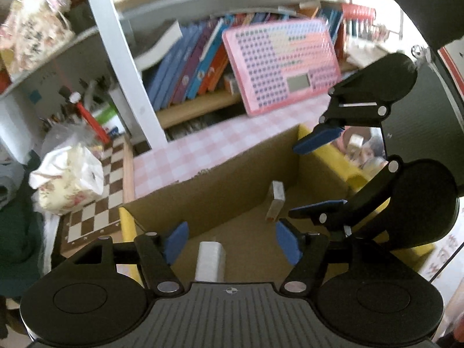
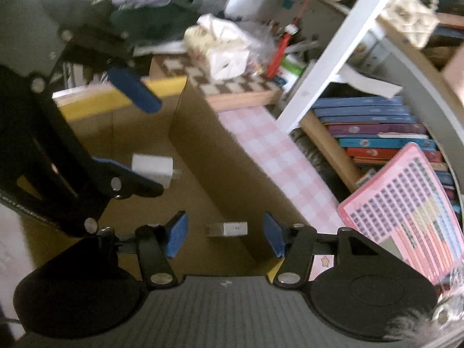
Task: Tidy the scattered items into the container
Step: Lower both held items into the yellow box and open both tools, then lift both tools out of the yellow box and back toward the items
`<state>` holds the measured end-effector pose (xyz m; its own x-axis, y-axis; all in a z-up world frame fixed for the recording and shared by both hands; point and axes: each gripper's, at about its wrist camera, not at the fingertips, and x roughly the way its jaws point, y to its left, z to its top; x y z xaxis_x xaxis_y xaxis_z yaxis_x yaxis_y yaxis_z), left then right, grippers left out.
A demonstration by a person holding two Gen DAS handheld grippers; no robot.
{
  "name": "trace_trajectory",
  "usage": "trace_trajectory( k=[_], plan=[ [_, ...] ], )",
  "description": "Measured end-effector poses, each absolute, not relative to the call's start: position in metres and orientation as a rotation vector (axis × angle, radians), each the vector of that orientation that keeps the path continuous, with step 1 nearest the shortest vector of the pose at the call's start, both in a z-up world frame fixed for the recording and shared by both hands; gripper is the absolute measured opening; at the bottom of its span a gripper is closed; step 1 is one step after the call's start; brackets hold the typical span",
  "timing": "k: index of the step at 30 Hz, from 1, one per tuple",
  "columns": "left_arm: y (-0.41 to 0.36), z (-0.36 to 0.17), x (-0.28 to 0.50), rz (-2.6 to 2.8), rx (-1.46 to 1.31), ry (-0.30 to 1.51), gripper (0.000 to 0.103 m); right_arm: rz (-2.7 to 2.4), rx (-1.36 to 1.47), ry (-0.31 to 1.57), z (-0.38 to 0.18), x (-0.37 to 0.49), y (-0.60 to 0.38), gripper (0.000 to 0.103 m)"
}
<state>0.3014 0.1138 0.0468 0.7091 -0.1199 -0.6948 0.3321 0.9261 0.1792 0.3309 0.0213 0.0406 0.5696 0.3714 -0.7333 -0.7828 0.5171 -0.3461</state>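
An open cardboard box (image 1: 203,194) with yellow flaps holds two small items. A white plug adapter (image 1: 209,261) lies on the box floor between the open fingers of my left gripper (image 1: 232,242). A small whitish stick-like item (image 1: 275,201) leans near the far corner. My right gripper (image 1: 319,174) shows open above the box at right. In the right wrist view, my right gripper (image 2: 225,236) is open over the small item (image 2: 227,229); my left gripper (image 2: 139,133) is open over the white adapter (image 2: 153,169). The box wall (image 2: 208,156) runs up the middle.
A pink checked cloth (image 1: 203,150) covers the table behind the box. A pink keyboard toy (image 1: 281,66) leans on a shelf of books (image 1: 191,69). A chessboard (image 1: 95,208) and a tissue pack (image 1: 66,179) lie left of the box.
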Motion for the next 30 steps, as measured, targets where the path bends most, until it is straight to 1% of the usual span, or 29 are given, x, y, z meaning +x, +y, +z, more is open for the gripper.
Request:
trace_trajectory(
  k=[8, 10, 15, 24, 30],
  plan=[
    [0.118, 0.08, 0.234, -0.227, 0.224, 0.635, 0.072, 0.706, -0.601, 0.555, 0.078, 0.271, 0.0, 0.056],
    [0.122, 0.084, 0.217, -0.209, 0.176, 0.615, 0.074, 0.692, -0.554, 0.541, 0.084, 0.255, -0.005, 0.056],
    [0.134, 0.088, 0.179, -0.151, 0.058, 0.588, 0.075, 0.627, -0.419, 0.524, 0.094, 0.22, -0.02, 0.056],
    [0.138, 0.078, 0.122, -0.12, -0.026, 0.596, 0.075, 0.499, -0.271, 0.558, 0.082, 0.159, -0.042, 0.056],
    [0.137, 0.065, 0.097, -0.097, 0.002, 0.616, 0.075, 0.411, -0.192, 0.608, 0.065, 0.128, -0.053, 0.056]
  ],
)
